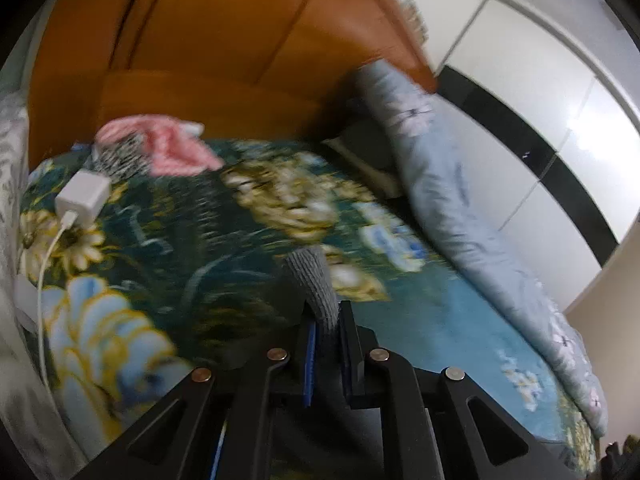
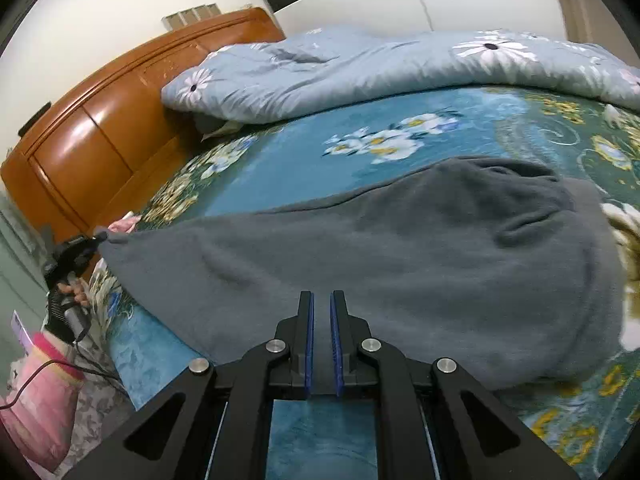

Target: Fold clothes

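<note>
A grey fleece garment [image 2: 380, 264] lies spread on the teal floral bed cover [image 2: 320, 152]. My left gripper [image 1: 326, 312] is shut on a ribbed grey edge of the garment [image 1: 312, 280] and holds it up off the cover. The left gripper also shows in the right wrist view [image 2: 96, 238], at the garment's far left corner. My right gripper [image 2: 320, 300] hovers at the garment's near edge; its jaws stand a narrow gap apart with nothing between them.
A pale blue floral quilt [image 2: 380, 68] is bunched along the far side of the bed. An orange wooden headboard [image 2: 112, 112] stands at the left. A white charger with cable [image 1: 82, 196] and pink and patterned clothes [image 1: 168, 148] lie near the headboard.
</note>
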